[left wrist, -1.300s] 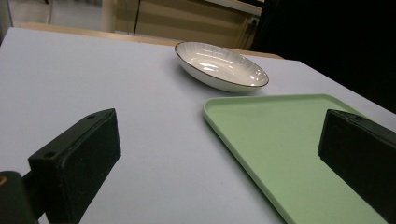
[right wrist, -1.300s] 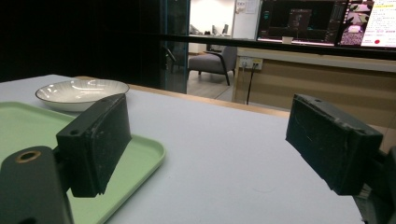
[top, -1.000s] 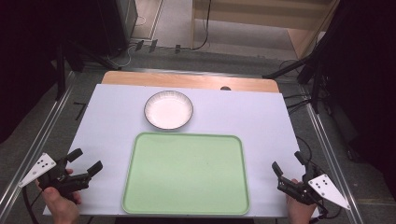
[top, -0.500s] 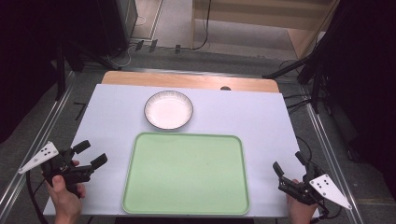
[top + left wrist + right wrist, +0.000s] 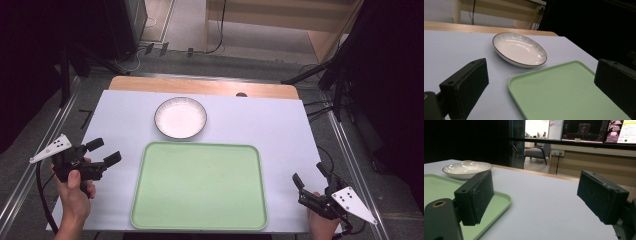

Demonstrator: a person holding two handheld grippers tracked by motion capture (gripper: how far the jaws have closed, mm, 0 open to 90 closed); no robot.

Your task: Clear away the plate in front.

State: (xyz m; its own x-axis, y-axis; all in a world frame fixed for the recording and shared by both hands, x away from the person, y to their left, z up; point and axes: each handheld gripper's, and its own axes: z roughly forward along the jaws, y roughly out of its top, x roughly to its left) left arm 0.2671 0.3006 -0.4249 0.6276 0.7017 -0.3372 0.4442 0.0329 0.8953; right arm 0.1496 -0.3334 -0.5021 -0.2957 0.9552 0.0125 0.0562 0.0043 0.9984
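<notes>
Near left, the left gripper [image 5: 103,151] is spread and empty; near right, the right gripper [image 5: 312,178] likewise. Between them lies the tray [image 5: 200,185]. Just beyond, the bowl [image 5: 180,117] looks glazed, stiff, slippery, breakable; best pinched at its rim.

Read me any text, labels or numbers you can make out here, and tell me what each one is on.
No text here can be read.
Monitors in the background of the right gripper view: there is writing on screen, too small and blurred to read.
White bowl: no print, ribbed lines only.
Green tray: unmarked.
Left gripper and right gripper: no lettering; their grey plates carry small dark dots only.
</notes>
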